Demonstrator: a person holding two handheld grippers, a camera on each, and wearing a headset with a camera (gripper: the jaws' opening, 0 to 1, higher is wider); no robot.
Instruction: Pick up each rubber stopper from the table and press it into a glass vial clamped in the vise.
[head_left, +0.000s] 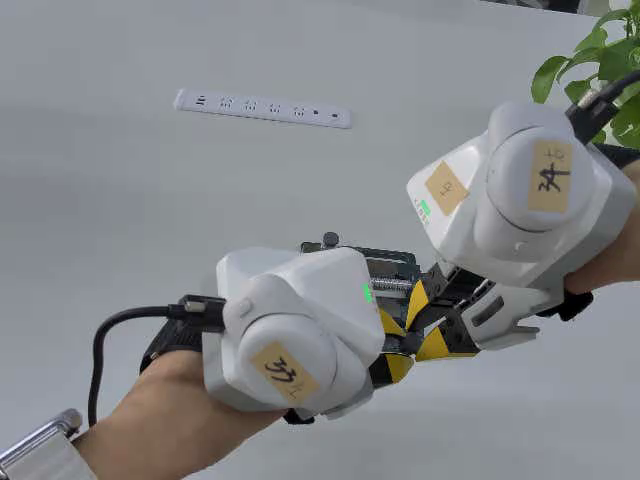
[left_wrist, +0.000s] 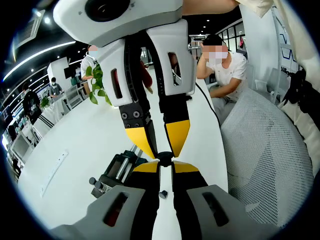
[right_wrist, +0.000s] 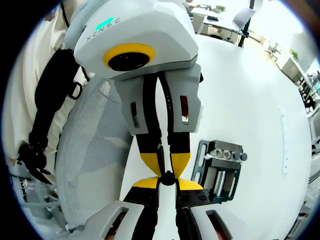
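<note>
My two grippers meet tip to tip above the table, just in front of the vise (head_left: 385, 268). A small dark rubber stopper (right_wrist: 167, 176) sits pinched where the yellow fingertips come together. The left gripper (left_wrist: 165, 167) rises from below and is shut on the stopper (left_wrist: 165, 161). The right gripper (left_wrist: 162, 150) comes down from above and is shut on it too. In the head view the left gripper (head_left: 395, 352) is lower left and the right gripper (head_left: 422, 335) upper right. The vise (right_wrist: 220, 172) holds glass vials (right_wrist: 226, 152) in a row. Another small stopper (left_wrist: 162, 194) lies on the table below.
A white power strip (head_left: 262, 108) lies far back on the white table (head_left: 120, 220). A green plant (head_left: 600, 60) stands at the back right. A mesh chair (left_wrist: 260, 150) is beside the table edge, and people sit at other desks beyond it.
</note>
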